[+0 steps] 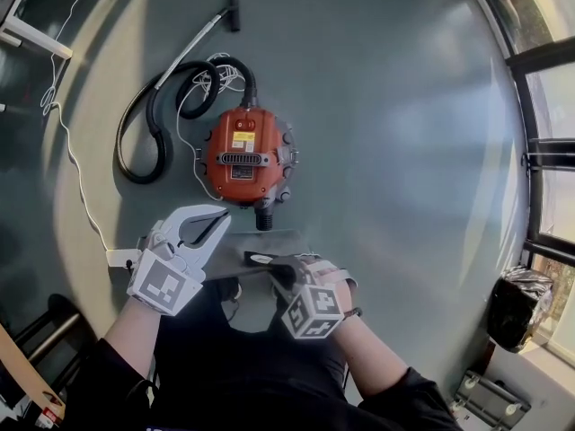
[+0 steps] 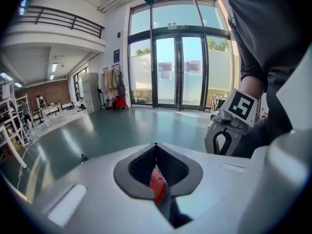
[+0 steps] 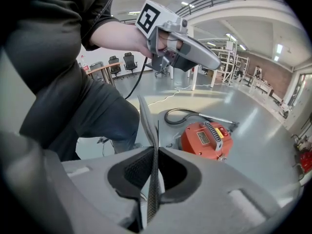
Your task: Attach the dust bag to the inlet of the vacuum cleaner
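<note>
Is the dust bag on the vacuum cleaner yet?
No: the right gripper holds the dust bag, apart from the vacuum cleaner.

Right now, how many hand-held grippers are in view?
2. The left hand-held gripper is just below the red vacuum cleaner, jaws shut. The right hand-held gripper is beside it, shut on the grey dust bag. No others seem hidden.
</note>
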